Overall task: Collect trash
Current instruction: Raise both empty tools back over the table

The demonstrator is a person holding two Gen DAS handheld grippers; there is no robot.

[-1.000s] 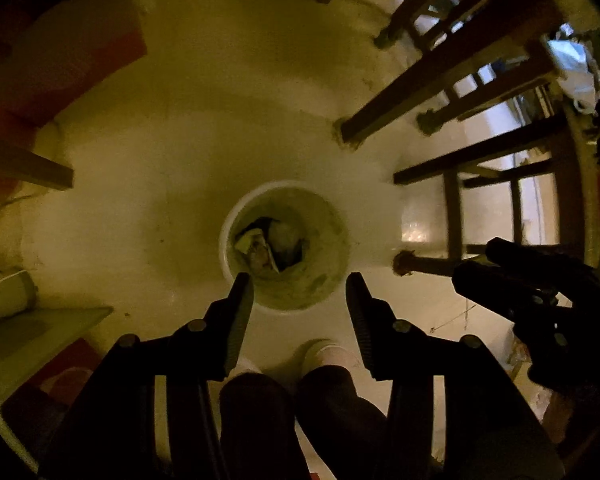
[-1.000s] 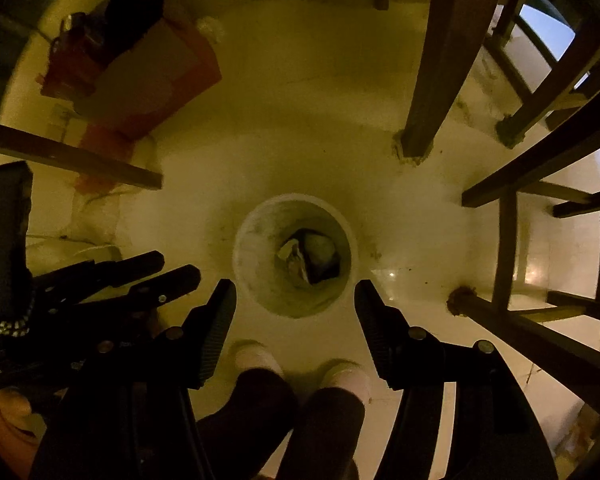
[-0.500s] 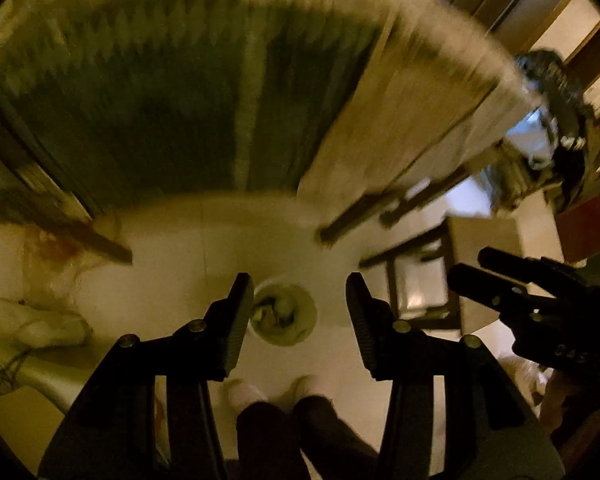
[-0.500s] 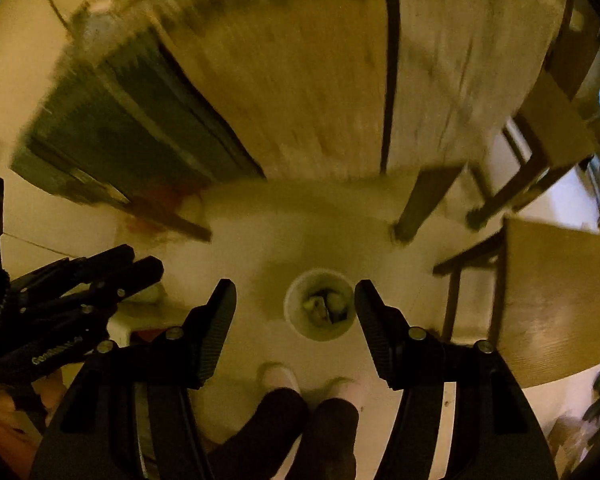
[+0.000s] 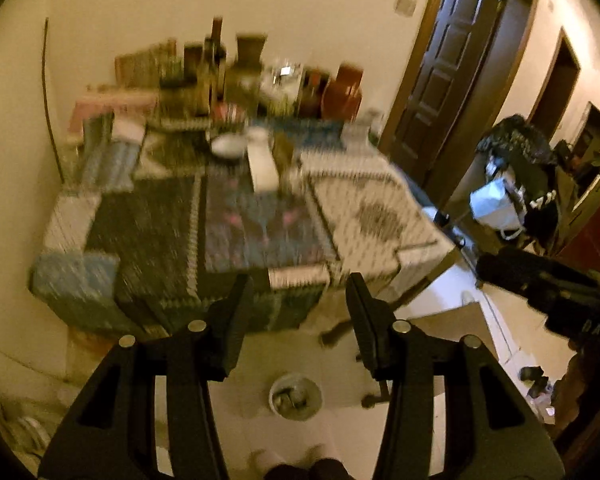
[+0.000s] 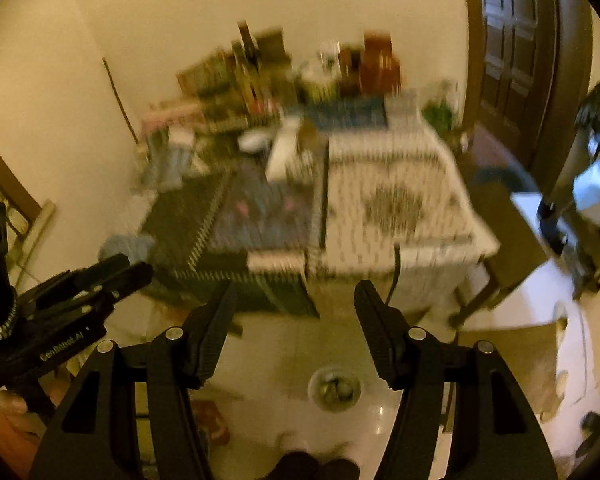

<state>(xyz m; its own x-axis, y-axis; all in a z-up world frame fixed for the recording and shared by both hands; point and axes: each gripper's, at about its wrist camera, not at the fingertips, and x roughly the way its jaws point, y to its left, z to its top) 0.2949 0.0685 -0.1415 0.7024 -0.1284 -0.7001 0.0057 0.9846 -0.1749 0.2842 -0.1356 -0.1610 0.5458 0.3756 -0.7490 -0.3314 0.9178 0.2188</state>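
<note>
A white trash bucket (image 5: 295, 397) with crumpled scraps inside stands on the pale floor far below, small in both wrist views (image 6: 334, 388). My left gripper (image 5: 298, 304) is open and empty, high above the bucket, facing a table (image 5: 236, 216) covered by a patterned cloth. My right gripper (image 6: 296, 304) is likewise open with nothing between its fingers. Each gripper shows in the other's view: the right one (image 5: 540, 280) at the right edge, the left one (image 6: 88, 280) at the left edge. The table top is blurred; bottles, a white bowl (image 5: 228, 145) and a white box (image 5: 262, 164) stand on it.
The table (image 6: 380, 200) stands against a cream wall. A dark wooden door (image 5: 448, 76) is at the right, with a cluttered rack (image 5: 516, 184) and bags beside it. A wooden chair (image 6: 504, 236) stands by the table's right side. A person's feet (image 5: 292, 460) show at the bottom.
Both grippers rose steeply from just above the bucket to above table height and tilted up. The bucket shrank to a small circle and the table top came into view. Their opening stayed unchanged.
</note>
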